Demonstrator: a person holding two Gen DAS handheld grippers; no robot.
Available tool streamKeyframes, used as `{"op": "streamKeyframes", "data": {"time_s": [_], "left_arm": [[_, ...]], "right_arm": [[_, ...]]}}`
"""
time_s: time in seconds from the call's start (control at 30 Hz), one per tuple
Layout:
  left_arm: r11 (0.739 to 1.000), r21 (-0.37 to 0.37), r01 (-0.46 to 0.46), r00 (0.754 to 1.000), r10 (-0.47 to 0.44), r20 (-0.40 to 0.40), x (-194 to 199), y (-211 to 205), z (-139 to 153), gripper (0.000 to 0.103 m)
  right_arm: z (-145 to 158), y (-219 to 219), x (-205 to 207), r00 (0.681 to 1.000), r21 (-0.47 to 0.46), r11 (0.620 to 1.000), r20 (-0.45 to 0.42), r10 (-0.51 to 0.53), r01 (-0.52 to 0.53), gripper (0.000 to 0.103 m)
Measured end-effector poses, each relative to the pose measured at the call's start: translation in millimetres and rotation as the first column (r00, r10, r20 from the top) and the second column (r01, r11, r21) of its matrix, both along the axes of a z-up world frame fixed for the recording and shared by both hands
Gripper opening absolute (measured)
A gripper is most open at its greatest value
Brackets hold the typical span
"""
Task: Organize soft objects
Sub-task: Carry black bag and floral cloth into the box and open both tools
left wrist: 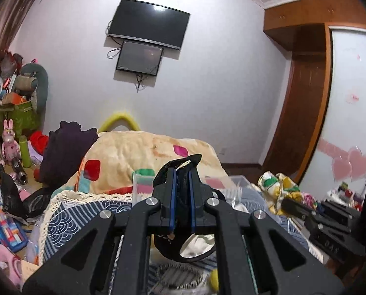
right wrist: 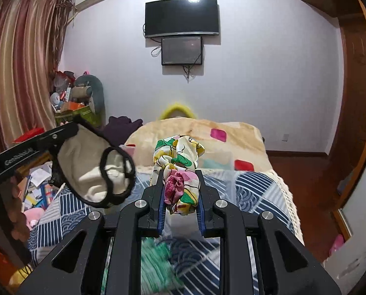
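My left gripper [left wrist: 182, 172] is shut on a black-trimmed eye mask with a cream lining [left wrist: 197, 244], which hangs below the jaws; the mask also shows in the right wrist view [right wrist: 92, 169] at the left, held up above the bed. My right gripper [right wrist: 180, 174] is shut on a floral scrunchie [right wrist: 176, 162], white with green, yellow and pink, held above the bed. The scrunchie also shows in the left wrist view [left wrist: 278, 189] at the right, in front of the right gripper's fingers [left wrist: 293, 207].
A bed with a blue patterned quilt [right wrist: 251, 191] and a cream blanket with coloured squares [right wrist: 207, 132] lies ahead. A clear plastic box [left wrist: 239, 184] stands on the bed. A cluttered floor and green bin [left wrist: 16, 115] are at the left; a wooden wardrobe [left wrist: 305, 93] is at the right.
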State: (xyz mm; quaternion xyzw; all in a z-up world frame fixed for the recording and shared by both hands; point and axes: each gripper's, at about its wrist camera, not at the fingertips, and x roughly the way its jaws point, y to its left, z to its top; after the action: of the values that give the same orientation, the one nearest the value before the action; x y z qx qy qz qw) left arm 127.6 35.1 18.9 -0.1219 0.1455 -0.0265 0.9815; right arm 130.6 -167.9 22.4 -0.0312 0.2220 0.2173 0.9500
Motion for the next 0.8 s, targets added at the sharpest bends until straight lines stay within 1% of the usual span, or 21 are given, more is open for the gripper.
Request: {"op": "streamKeyframes", "data": {"time_s": [0.07,0.17,0.27,0.4,0.47,0.57,0.67,0.7,0.77,0.8], "left_arm": [[1.000,-0.019,-0.016,1.000,0.016,0.000,11,2,-2,0.008],[0.999,-0.027,-0.038,0.999,0.037,-0.013,26,2,-10,0.008],[0.999,-0.033,-0.027,0.998,0.025,-0.053,41,1,-22,0.008],[1.000,-0.011,-0.003,0.993,0.002,-0.117,58,-8,-36,0.008],[1.000,0.000,0.028,0.985,-0.027,-0.170,68,-14,-46,0.008],[0.998,0.047,0.045,0.971,-0.032,-0.238,76,-22,-59,0.008],[0.995,0.091,0.043,0.964,-0.017,-0.266,78,-27,-68,0.009],[0.994,0.098,0.047,0.962,-0.018,-0.274,78,-27,-70,0.010],[0.992,0.109,0.059,0.956,-0.025,-0.294,77,-28,-73,0.016],[0.991,0.114,0.063,0.953,-0.026,-0.302,77,-27,-73,0.026]], "right_arm": [[-2,8,6,1.000,-0.006,1.000,-0.008,0.011,-0.011,0.018],[-8,18,19,0.999,-0.021,0.999,-0.033,0.030,-0.030,0.019],[-17,29,29,0.998,-0.057,0.998,-0.056,0.034,-0.037,0.019],[-32,40,43,0.994,-0.100,0.994,-0.106,0.040,-0.051,0.019],[-37,43,48,0.991,-0.125,0.991,-0.128,0.031,-0.047,0.019],[-45,45,53,0.988,-0.159,0.986,-0.155,0.017,-0.042,0.019],[-52,46,57,0.983,-0.185,0.982,-0.183,0.012,-0.046,0.019],[-54,47,58,0.982,-0.193,0.980,-0.190,0.013,-0.050,0.019],[-55,47,58,0.981,-0.201,0.978,-0.194,0.014,-0.053,0.020],[-54,47,57,0.980,-0.198,0.979,-0.196,0.015,-0.054,0.023]]}}
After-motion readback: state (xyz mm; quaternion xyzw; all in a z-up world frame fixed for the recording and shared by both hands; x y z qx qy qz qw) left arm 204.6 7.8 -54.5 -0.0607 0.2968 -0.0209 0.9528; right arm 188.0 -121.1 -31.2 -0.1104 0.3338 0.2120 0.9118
